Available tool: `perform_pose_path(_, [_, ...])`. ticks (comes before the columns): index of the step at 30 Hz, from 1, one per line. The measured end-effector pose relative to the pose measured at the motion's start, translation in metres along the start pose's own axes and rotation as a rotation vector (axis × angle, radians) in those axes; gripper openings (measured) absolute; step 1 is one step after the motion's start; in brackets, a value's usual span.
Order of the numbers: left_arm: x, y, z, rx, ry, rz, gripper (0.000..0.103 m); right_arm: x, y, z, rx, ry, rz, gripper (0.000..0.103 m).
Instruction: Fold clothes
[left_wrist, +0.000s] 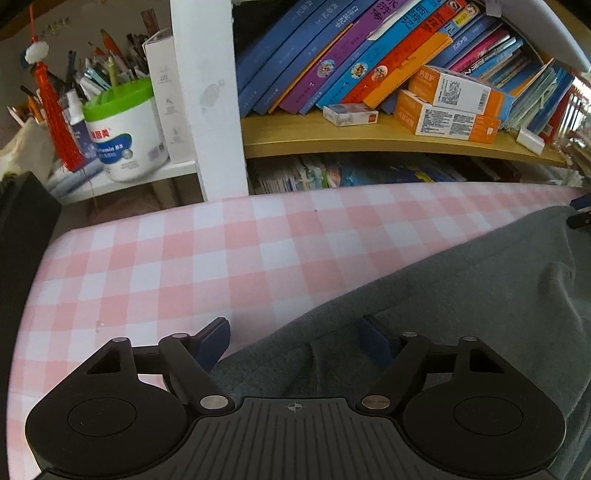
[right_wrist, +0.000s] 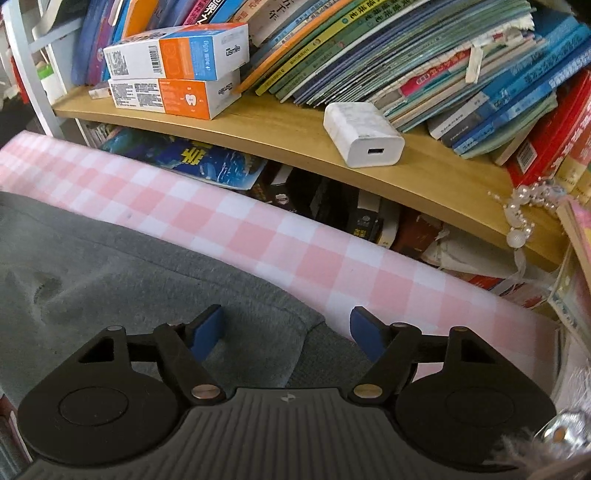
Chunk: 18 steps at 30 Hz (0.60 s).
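a grey garment (left_wrist: 461, 295) is seen spread over the pink-checked tabletop (left_wrist: 166, 266), its edge running from about 7 o'clock to 2 o'clock in the left wrist view. the step in hand is judged to be the taking hold of two edges before a fold; no fold is yet made at either claw.

the left claw (left_wrist: 293, 338) is held spread, low over the garment's edge, one pad over the check at 9 o'clock and the other over grey cloth at 3 o'clock. nothing is pinched.

the right claw (right_wrist: 288, 330) is likewise held spread, set astride a corner of the garment (right_wrist: 147, 266), with bare check at 3 o'clock. whether the pads touch the cloth cannot be told.

next, each claw would need to be lowered and pressed together on the cloth, then lifted together. both are angled downward toward the shelf (right_wrist: 295, 136) at 12 o'clock.
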<state>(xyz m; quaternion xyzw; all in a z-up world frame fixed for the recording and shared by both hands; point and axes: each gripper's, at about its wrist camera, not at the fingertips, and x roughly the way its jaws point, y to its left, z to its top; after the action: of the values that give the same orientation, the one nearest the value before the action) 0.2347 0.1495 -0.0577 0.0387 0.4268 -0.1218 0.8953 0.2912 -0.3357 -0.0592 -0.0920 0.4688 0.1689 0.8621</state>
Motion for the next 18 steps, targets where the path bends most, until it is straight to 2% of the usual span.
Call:
perform_pose_path(4, [0.0006, 0.0017, -0.0004, 0.003, -0.003, -0.014, 0.078, 0.0007, -0.0028, -0.0019, 0.019, -0.003, 0.024, 0.069])
perform_pose_path(9, [0.0008, 0.0012, 0.0007, 0.005, 0.002, -0.014, 0.077, -0.0008, 0.0013, -0.0004, 0.006, -0.003, 0.037, 0.056])
perform_pose_path(16, [-0.0010, -0.0016, -0.0002, 0.014, 0.006, -0.027, 0.065, -0.0022, 0.0050, -0.0007, 0.008, -0.001, 0.042, 0.047])
perform_pose_path(18, [-0.0018, -0.0031, -0.0004, 0.016, 0.005, -0.035, 0.058, -0.0031, 0.0062, -0.0010, 0.009, -0.001, 0.046, 0.039])
